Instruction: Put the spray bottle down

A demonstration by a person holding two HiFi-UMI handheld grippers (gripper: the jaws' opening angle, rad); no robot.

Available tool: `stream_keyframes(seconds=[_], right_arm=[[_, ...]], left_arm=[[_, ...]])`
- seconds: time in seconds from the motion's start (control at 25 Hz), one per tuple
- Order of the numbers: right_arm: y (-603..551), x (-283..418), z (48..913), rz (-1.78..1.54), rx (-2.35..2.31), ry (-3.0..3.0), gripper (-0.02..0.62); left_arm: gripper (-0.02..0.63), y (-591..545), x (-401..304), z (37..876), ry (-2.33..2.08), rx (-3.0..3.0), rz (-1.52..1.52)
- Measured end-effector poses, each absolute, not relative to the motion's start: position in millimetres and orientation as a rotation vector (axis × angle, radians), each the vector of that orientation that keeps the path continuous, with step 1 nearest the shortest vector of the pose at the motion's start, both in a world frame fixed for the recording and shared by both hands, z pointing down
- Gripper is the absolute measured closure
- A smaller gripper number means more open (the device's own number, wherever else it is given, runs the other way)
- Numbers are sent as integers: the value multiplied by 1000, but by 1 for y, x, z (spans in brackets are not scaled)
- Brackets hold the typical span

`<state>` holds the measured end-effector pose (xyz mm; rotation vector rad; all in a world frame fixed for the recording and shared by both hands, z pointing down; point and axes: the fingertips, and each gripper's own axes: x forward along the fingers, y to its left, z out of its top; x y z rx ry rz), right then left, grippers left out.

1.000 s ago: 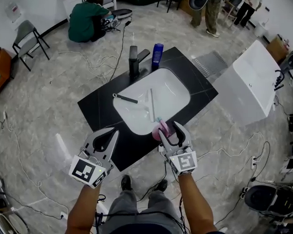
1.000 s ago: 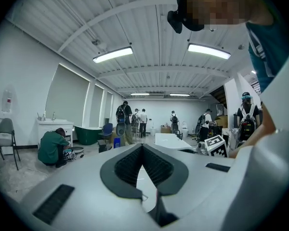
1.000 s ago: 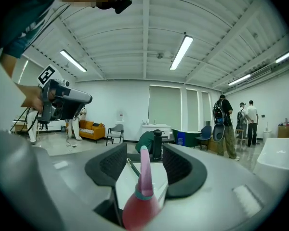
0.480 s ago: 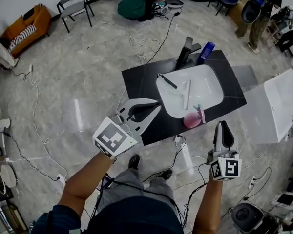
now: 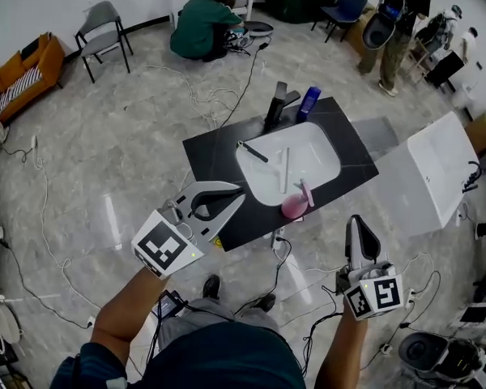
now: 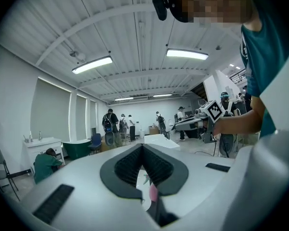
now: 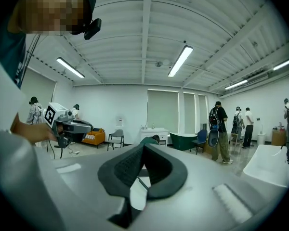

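Observation:
The pink spray bottle (image 5: 296, 204) stands upright on the black counter (image 5: 215, 156), at its near edge beside the white sink (image 5: 312, 162). Neither gripper touches it. My left gripper (image 5: 241, 190) is held up to the left of the bottle, jaws together and empty. In the left gripper view (image 6: 142, 145) a sliver of the pink bottle (image 6: 153, 192) shows through the hollow below the jaw tips. My right gripper (image 5: 354, 220) is raised to the right of the bottle and nearer to me, shut on nothing; its own view (image 7: 143, 146) looks level across the room.
A black faucet (image 5: 275, 104) and a blue bottle (image 5: 309, 102) stand at the counter's far edge. A black brush (image 5: 253, 152) and a white scraper (image 5: 285, 168) lie in the sink. A white basin block (image 5: 425, 177) stands at right. Cables cross the floor; people stand behind.
The right gripper has let go of the pink bottle, shut, and lifted back from the counter. The left gripper rose too. The bottle stays standing by the sink.

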<state>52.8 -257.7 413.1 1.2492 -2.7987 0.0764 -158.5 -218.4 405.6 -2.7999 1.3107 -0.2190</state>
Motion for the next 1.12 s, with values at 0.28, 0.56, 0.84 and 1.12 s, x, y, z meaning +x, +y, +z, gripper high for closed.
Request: stream_keyframes(seconds=[0.28,0.56,0.84,1.12], right_arm=[[-223,69,372,82,1257,-2792,584],[-199,81,349,52,1257,-2781,584],[-173,94,315,-26,1326,-2808,586],[-158,101,308,-58,1378,-2759,588]], left_arm=[[601,-202,-137,366,1240,-2807,-168],[601,-191,-121,356,1175,-2824,-191],[601,-174,-105,346,1093,-2850,-206],[601,-162,-97,346,1058,-2876,-205]])
